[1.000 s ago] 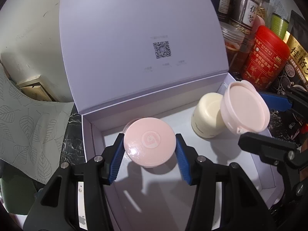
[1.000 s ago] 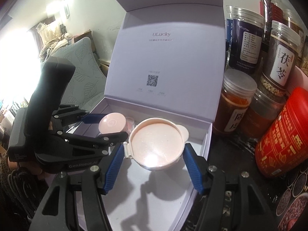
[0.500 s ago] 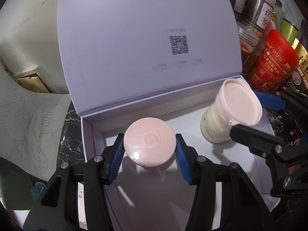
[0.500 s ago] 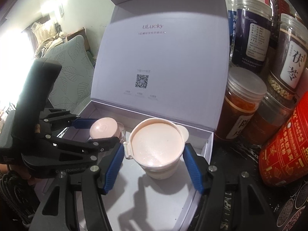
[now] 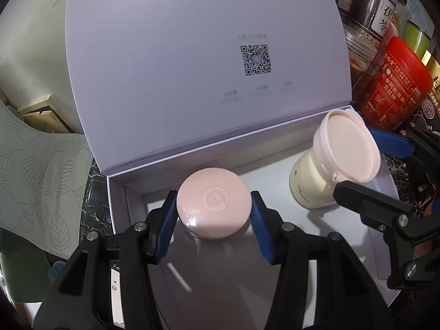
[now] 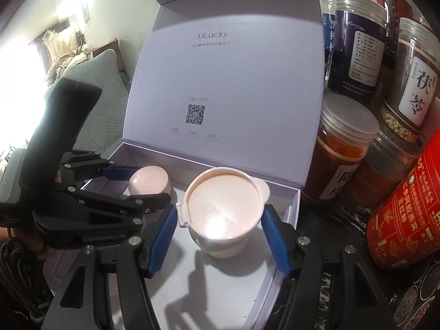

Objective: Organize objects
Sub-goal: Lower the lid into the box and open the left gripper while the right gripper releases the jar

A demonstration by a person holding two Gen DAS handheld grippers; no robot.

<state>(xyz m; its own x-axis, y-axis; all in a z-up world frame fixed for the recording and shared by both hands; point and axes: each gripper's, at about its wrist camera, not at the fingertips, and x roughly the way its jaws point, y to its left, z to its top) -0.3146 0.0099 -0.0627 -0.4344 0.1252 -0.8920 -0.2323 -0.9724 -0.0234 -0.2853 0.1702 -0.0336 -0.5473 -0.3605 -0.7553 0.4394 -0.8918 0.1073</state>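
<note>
A white gift box point(image 5: 129, 206) with its lid point(image 5: 192, 63) standing open lies before me. My left gripper point(image 5: 213, 217) is shut on a small round jar with a pink lid point(image 5: 213, 206), held over the box's left part; the jar also shows in the right wrist view point(image 6: 148, 183). My right gripper point(image 6: 220, 222) is shut on a cream jar with a pink flip lid point(image 6: 224, 206), standing at the box's right end; the jar also shows in the left wrist view point(image 5: 343, 151).
Several tall food jars point(image 6: 354, 46) and a red canister point(image 6: 407, 217) crowd the dark marble counter just right of the box. A leaf-patterned grey cushion point(image 5: 41, 178) lies to the left. The box floor point(image 6: 192, 288) nearer to me is bare.
Both grippers have moved forward and down into the box with their jars. The cream jar has gone from tilted to nearly upright near the box floor.
</note>
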